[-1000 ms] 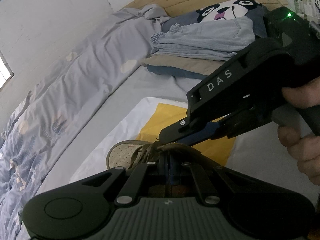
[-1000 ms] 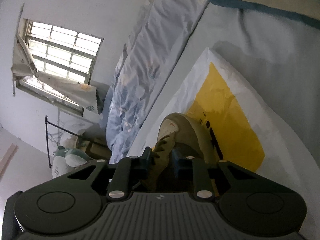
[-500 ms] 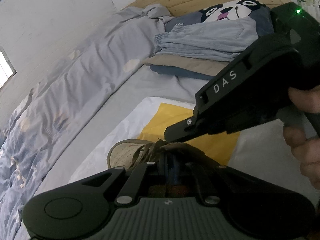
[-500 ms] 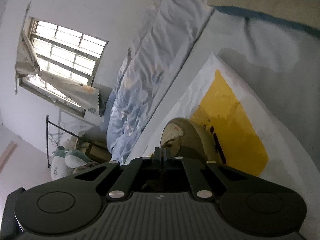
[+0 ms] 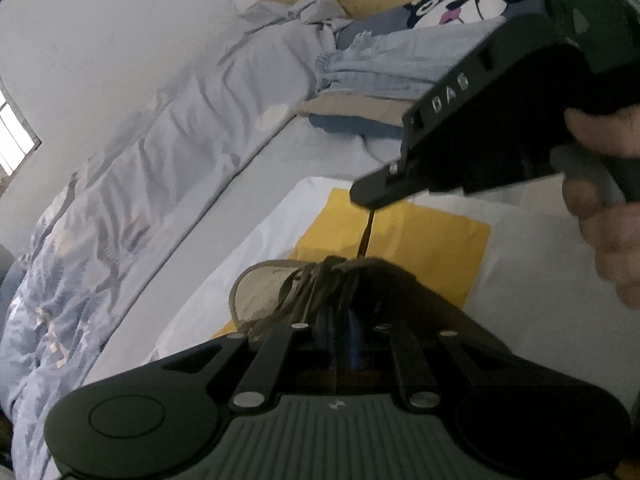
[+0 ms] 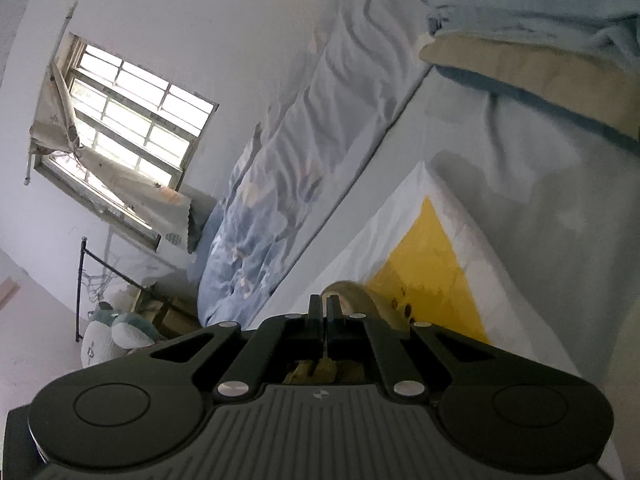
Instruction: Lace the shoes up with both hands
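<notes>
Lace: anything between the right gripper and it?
Nothing visible. In the left wrist view the right gripper is shut on the lace, which runs straight down to the shoe, with nothing across it.

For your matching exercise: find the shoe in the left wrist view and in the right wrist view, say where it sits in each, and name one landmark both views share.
Left wrist view: the shoe sits low and centre, just beyond the left gripper, pale toe pointing left.
Right wrist view: only the shoe's pale toe shows, low and centre, mostly hidden behind the shut right gripper.
Shared landmark: the yellow sheet under the shoe.
</notes>
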Demonstrator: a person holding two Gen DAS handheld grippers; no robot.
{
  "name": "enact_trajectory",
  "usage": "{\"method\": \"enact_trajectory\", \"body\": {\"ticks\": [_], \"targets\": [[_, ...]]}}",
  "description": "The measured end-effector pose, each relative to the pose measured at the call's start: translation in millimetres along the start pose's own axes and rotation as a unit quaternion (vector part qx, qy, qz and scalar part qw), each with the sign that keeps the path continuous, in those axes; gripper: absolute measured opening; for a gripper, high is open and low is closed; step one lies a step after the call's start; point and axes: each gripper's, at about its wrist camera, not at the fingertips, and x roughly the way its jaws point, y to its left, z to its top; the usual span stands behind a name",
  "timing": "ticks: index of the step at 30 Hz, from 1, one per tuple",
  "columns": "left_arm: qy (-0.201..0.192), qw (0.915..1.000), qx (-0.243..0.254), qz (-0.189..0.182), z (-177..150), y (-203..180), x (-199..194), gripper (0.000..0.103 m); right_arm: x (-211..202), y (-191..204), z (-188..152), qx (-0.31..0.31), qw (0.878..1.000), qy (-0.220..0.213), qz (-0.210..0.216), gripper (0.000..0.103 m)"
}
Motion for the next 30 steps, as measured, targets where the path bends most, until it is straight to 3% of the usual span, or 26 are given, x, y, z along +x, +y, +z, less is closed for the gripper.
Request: {"method": "enact_trajectory", "body": {"ticks": [14,19,22,26,30], "targets": [[-0.007,0.9974,-0.005,0.071,-9.7,8.8,-24.7,0.010,-16.1,-2.8,17.4,-0.021,0.998,-0.044,-0.033,0.000],[-0.014,0.9967,-0.010,0.079,-9.4,12.6,-30.4,0.010,-14.7,-4.9,14.4,-0.013,0.999,-0.029,-0.015,0.001],[-0.015,0.9964,-0.010,0.082,-9.4,13.3,-31.7,0.010,-9.1,-8.6,9.1,0.014,1.000,-0.007,-0.014,0.007],[-0.013,0.9962,-0.010,0.086,-11.4,13.3,-31.2,0.010,-4.7,-14.9,4.3,0.048,0.999,0.005,-0.003,0.031],[-0.013,0.9957,-0.013,0.091,-13.1,13.6,-30.5,0.010,-0.2,-13.9,-1.0,0.056,0.998,0.015,0.007,0.034]]}}
